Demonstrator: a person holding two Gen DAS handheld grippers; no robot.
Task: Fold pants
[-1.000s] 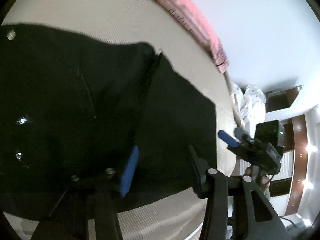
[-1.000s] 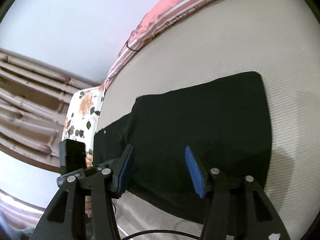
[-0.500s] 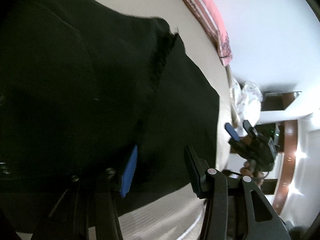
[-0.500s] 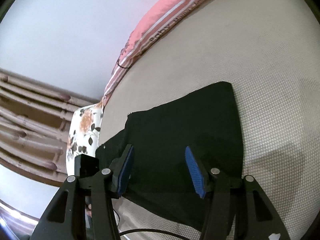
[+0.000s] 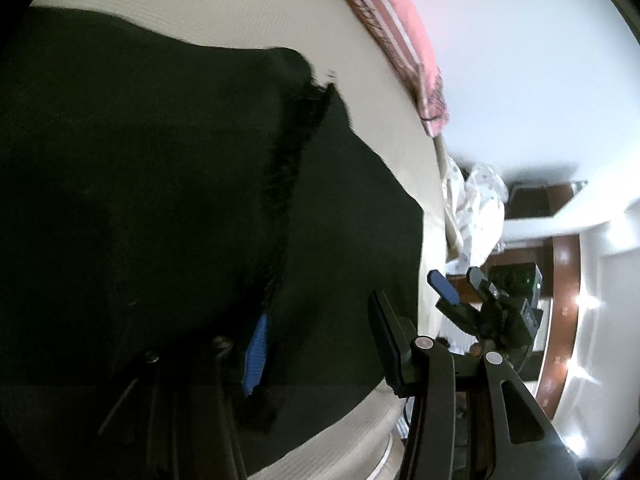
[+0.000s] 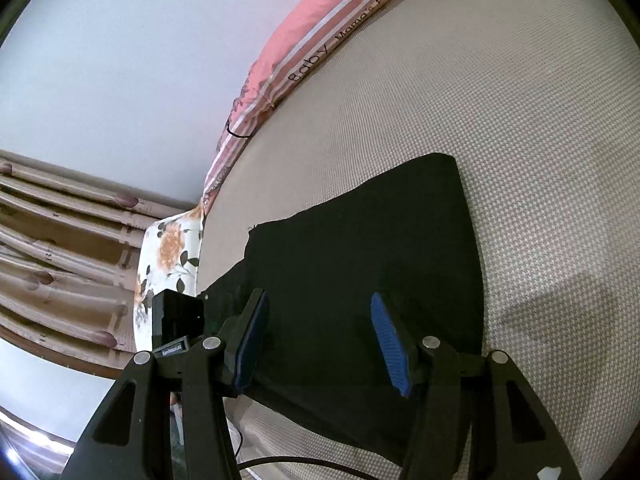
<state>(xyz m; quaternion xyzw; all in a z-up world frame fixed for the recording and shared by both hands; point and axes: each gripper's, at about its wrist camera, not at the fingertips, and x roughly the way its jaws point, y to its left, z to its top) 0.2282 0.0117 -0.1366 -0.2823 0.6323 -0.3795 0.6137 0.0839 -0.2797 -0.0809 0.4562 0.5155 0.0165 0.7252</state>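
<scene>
Left gripper (image 5: 316,344) lowered over black pants (image 5: 160,200), pink pillow (image 6: 320,32) behind

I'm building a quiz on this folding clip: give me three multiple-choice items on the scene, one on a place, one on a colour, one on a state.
1. Where do the black fabric pants lie?
A. on the beige woven mattress
B. on a chair
C. on the floor

2. What colour are the ribbed pads of the right claw?
A. red
B. blue
C. white

3. How is the right claw?
A. shut on the pants
B. out of view
C. open, holding nothing

Answers: 1 A, mattress shows all around the pants; 2 B, both pads are blue; 3 C, the fingers stand apart with no cloth pinched.
</scene>
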